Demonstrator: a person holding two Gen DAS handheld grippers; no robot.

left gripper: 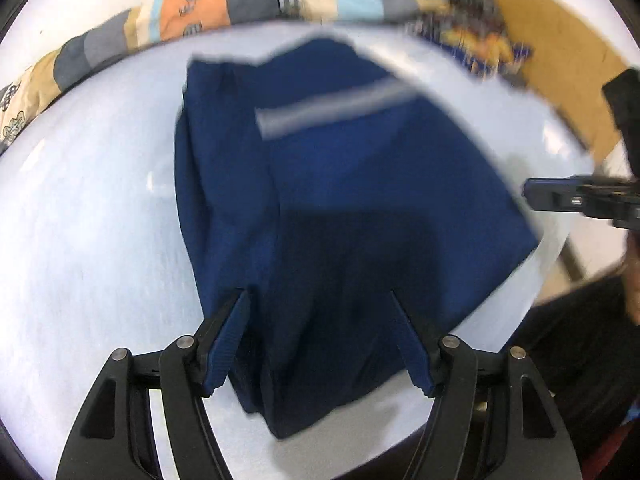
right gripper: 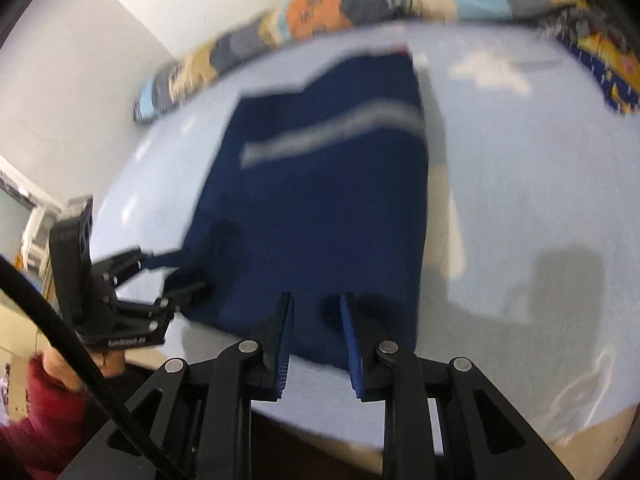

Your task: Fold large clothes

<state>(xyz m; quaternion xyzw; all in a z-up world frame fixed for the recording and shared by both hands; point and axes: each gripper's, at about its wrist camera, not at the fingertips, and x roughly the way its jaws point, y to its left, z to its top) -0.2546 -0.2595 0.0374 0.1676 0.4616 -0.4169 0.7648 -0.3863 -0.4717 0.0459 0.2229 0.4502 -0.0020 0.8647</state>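
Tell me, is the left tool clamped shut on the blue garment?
No, the left tool stands wide open over the blue garment.

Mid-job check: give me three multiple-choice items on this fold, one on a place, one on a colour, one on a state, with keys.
1. Where does the navy garment lie?
A. on the pale blue surface
B. on the patchwork quilt
C. on a chair

2. What colour is the stripe across it?
A. red
B. light grey
C. green

3. How do the left tongs stand?
A. shut on the cloth
B. out of view
C. open, fingers apart over the near edge

Key: 1 A, pale blue shows all round it; 2 B, the band reads pale grey in both views; 3 C, a wide gap shows between the fingers. The right tongs are open too, less widely.
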